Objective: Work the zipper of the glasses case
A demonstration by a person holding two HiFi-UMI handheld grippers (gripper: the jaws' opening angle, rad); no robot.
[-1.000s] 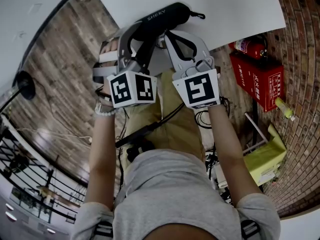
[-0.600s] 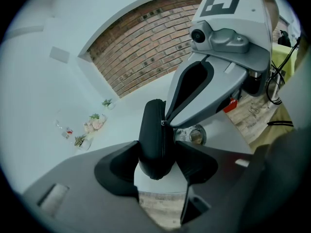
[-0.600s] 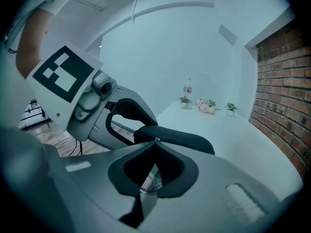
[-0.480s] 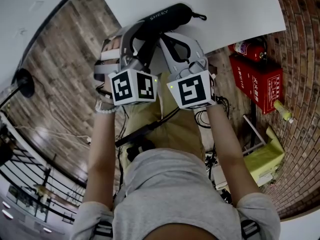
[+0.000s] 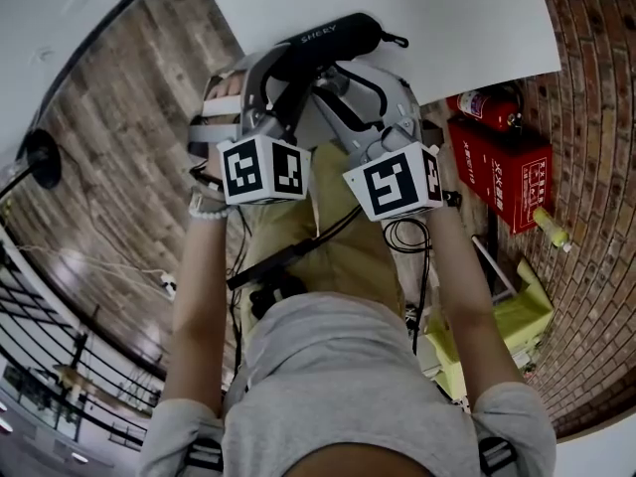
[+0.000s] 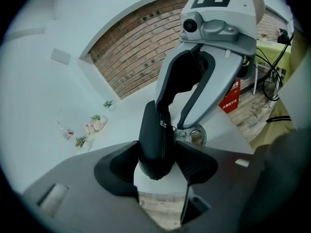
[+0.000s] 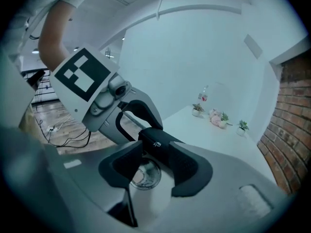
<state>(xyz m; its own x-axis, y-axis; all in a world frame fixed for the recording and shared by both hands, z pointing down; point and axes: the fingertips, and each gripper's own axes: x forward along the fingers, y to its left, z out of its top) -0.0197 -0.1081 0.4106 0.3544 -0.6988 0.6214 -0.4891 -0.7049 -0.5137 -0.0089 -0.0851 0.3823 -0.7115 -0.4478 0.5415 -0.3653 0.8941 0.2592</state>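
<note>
While the left gripper's (image 6: 158, 163) fingers (image 6: 119, 166) pinch it, the glasses case (image 6: 154, 137) juts forward.

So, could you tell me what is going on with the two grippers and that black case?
A person is working on a black glasses case with a handheld gripper in each hand, over the edge of a white table. The left gripper is clamped on the case's near end and holds it up. Right beside it, the right gripper has just been opening its jaws. The case sits at its tips, but the pads do not appear to press on it.
</note>
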